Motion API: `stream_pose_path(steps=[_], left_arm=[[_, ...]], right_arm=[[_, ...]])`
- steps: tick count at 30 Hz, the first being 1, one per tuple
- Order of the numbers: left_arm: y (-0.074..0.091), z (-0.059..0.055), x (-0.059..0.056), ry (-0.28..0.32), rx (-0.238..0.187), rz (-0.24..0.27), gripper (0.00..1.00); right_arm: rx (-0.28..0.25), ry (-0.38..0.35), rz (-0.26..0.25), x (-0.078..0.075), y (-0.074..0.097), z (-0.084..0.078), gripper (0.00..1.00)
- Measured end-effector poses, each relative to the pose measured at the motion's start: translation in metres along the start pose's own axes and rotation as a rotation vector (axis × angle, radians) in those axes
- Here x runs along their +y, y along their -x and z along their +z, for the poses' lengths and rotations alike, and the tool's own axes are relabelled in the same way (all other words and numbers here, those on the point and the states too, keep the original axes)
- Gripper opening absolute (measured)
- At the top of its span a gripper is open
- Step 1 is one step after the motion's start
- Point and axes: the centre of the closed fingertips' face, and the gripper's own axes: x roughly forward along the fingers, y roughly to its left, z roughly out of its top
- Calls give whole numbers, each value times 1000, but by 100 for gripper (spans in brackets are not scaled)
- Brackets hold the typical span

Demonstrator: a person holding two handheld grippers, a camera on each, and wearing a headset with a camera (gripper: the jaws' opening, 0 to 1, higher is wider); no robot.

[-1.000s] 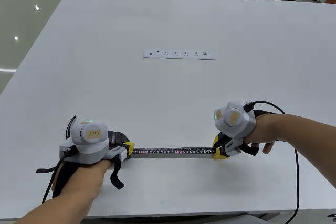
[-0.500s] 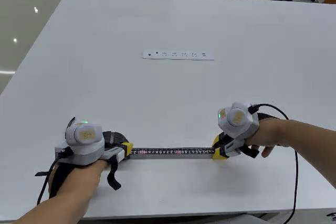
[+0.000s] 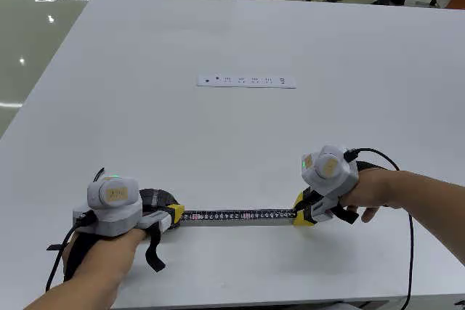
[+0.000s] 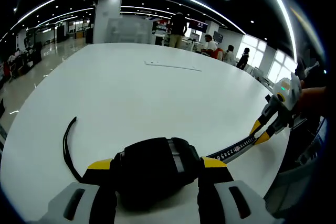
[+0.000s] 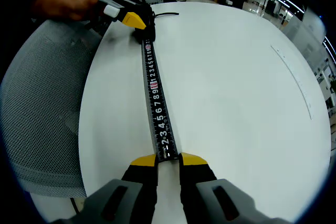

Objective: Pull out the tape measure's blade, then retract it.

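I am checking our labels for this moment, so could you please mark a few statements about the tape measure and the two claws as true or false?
1. The left claw is shut on the black rounded tape measure case. True.
2. The dark numbered blade is fully retracted. False: it stretches from the case to the right claw.
3. The right claw hangs open above the blade. False: it is shut on the blade's end.
4. The flat white power strip lies on the white table, apart from both claws. True.
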Motion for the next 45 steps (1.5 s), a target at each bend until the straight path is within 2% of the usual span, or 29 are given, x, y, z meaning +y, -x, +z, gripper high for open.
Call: stream_pose_path(steps=[11,45], left_arm=[[0,0,-1,-20,4,-1,59],[1,-1,-2,-9,6,-8,59]], right_arm=[[-8,2,-6,0,-2,6,14],[-25,-7,1,2,-9,20,14]])
